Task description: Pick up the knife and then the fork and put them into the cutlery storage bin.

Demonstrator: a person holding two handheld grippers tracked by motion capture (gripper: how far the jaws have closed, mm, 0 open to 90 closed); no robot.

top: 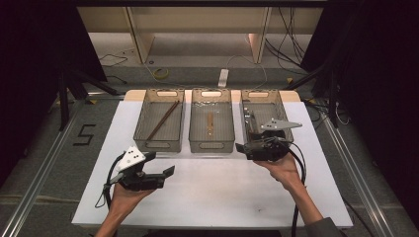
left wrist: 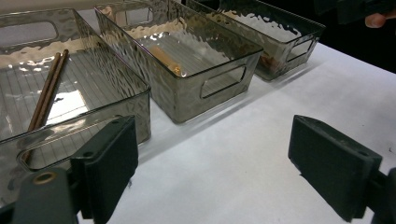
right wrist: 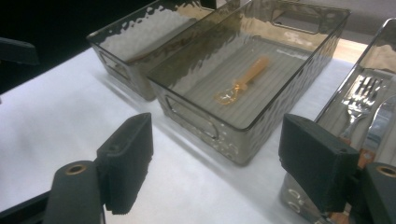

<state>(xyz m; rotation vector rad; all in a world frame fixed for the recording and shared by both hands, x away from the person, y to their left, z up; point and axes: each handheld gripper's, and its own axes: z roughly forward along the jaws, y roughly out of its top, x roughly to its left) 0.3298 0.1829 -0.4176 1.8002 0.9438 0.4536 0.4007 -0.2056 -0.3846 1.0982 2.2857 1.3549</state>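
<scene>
- The right gripper (top: 245, 147) hangs at the near end of the right-hand smoked clear plastic bin (top: 285, 107), jaws spread wide with nothing between them.
- Inside that bin, the right gripper view shows a shiny metal fork (right wrist: 358, 103) lying flat on the ribbed floor, tines pointing to the far end, with a second bright piece of cutlery just beside it, its shape unclear.
- Risk: the fork lies low and flat close to the bin wall, so a jaw could strike the rim or the wall and shove the bin across the white table top (top: 212, 192).
- Risk: the neighbouring piece lies so close that the pads could pinch both, or the smooth handle could slip out.
- The left gripper (top: 168, 172) rests near the table's near left, jaws likewise wide and empty.
- The middle bin (top: 211, 146) holds an amber plastic spoon (right wrist: 243, 81); the left bin (top: 160, 144) holds brown wooden chopsticks (top: 162, 120).
</scene>
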